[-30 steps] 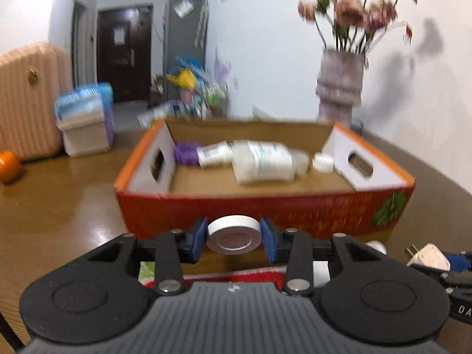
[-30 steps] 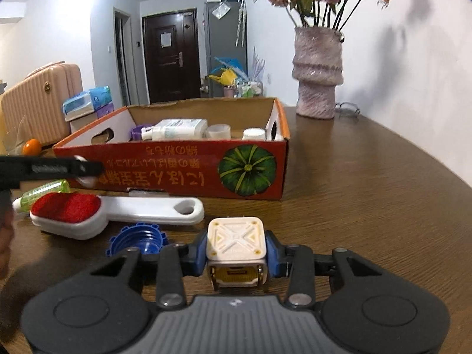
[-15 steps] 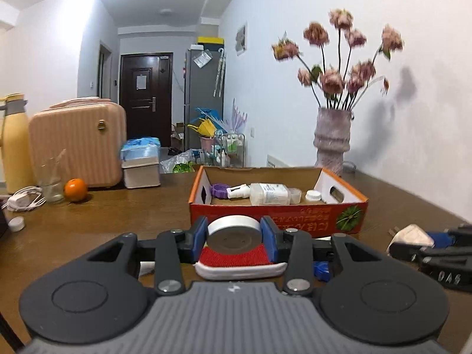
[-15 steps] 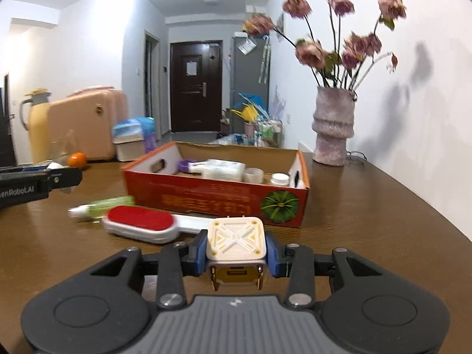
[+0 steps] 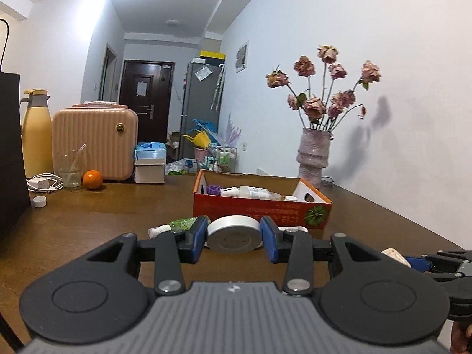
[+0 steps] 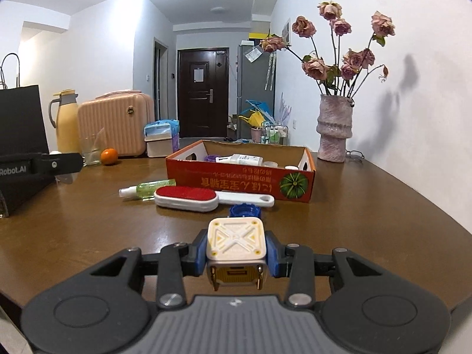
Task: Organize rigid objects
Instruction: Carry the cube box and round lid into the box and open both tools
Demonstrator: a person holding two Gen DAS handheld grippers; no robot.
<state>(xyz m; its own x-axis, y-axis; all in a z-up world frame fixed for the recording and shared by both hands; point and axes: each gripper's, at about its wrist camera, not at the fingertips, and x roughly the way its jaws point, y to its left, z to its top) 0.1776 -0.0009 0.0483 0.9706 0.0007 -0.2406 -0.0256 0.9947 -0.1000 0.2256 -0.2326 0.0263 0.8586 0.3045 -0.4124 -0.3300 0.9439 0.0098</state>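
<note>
The left tongs [image 5: 234,237] are clamped on a flat round white disc [image 5: 234,234], held above the brown wooden counter [image 6: 368,212]. The right tongs [image 6: 236,253] are clamped on a cream square plug adapter with brass prongs [image 6: 235,242].

Farther back on the counter stands an open red cardboard box with a pumpkin print [image 6: 240,181]. In it lie a white bottle on its side [image 6: 239,159], a purple cap [image 6: 213,158] and what may be small white lids, too small to tell.

Just before the box lie a red-faced white lint brush [image 6: 187,198], a green spray bottle [image 6: 147,189] and a blue ribbed cap [image 6: 245,211].
</note>
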